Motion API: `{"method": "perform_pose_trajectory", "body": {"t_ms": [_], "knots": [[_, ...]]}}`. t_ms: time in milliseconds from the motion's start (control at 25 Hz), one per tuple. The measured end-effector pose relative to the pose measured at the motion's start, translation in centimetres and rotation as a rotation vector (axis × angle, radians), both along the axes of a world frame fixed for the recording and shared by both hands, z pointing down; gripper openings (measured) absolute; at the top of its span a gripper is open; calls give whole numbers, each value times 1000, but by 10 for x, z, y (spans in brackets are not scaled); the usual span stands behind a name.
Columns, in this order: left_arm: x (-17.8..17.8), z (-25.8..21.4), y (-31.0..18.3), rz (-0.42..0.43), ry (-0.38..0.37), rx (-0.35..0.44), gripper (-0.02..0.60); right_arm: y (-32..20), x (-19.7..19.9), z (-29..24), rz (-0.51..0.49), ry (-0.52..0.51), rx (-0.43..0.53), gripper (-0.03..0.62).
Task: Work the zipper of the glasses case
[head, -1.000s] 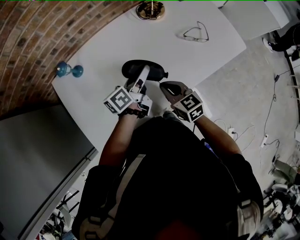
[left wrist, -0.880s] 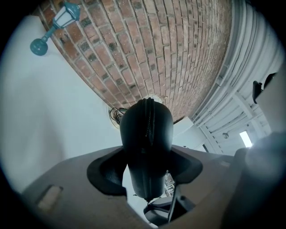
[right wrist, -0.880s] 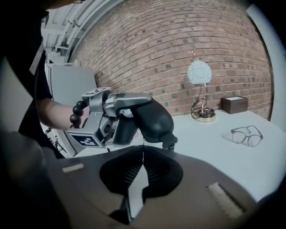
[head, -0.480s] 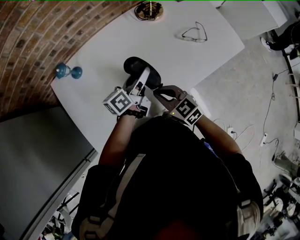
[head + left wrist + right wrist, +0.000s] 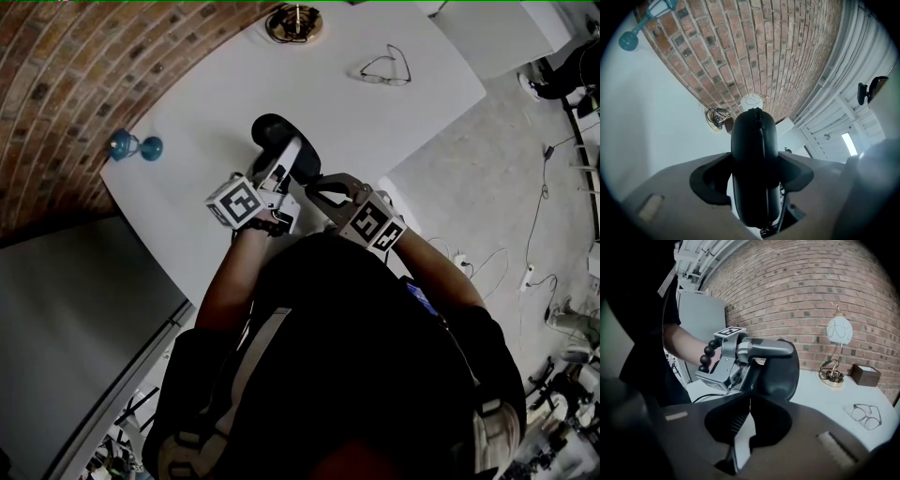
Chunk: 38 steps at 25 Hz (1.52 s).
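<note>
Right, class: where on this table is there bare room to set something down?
Bare: the table between the blue object and the lamp base, and between the glasses case and the glasses. Crowded: the near edge, where the left gripper and right gripper meet at the case.

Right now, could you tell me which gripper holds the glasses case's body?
The left gripper: the glasses case sits clamped between its jaws, while the right gripper is shut, its tip at the case's edge.
</note>
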<state>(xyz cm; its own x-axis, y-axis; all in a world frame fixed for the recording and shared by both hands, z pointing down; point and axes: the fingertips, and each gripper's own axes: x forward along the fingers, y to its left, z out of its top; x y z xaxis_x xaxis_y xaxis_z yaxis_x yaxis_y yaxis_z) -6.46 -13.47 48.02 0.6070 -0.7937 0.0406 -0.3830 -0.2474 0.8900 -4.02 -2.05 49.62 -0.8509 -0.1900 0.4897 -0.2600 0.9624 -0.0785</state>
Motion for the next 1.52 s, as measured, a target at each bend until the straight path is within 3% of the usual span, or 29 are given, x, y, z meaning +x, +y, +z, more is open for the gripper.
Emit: {"method": "perform_pose_trajectory", "body": {"t_ms": [320,640,880,1080,1200,1360,1520], "knots": [[11,17,2,34,-3,-58,314,5,6,5,-26,39,34,6],[32,42,8,129,6,-149,325,10,11,12,-65,95,94,9],[30,62,15,130,41,-227,321,15,13,23,-82,123,89,8],[27,62,15,123,51,-226,298,13,14,27,-63,121,84,8],[16,56,11,65,103,-213,285,4,19,28,2,110,55,5],[7,34,5,-3,306,-194,267,-20,28,18,131,44,5,5],[5,24,4,-14,332,-177,264,-31,32,12,189,1,-17,5]]}}
